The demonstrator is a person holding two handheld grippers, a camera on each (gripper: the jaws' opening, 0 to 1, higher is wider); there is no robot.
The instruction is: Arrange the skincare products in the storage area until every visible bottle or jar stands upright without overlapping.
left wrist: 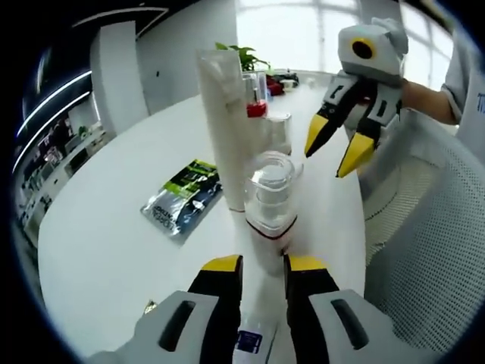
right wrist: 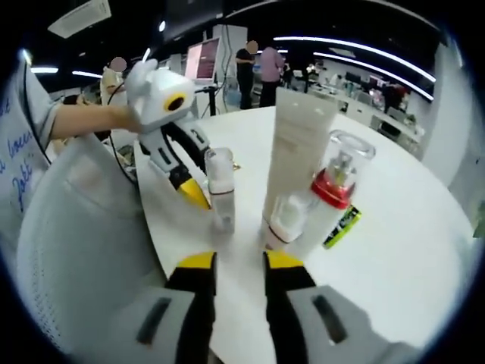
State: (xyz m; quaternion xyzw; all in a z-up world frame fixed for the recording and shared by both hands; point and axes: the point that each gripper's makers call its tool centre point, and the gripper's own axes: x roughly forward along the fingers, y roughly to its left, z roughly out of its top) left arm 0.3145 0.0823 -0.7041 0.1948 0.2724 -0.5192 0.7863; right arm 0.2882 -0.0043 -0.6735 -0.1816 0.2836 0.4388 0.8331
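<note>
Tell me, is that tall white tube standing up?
Upright: the tube stands on its cap on the table, rising straight.

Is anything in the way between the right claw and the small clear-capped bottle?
Nothing visible blocks it. The right claw is empty, with bare white table up to the small bottle. The left claw is right beside that bottle, on its far side.
</note>
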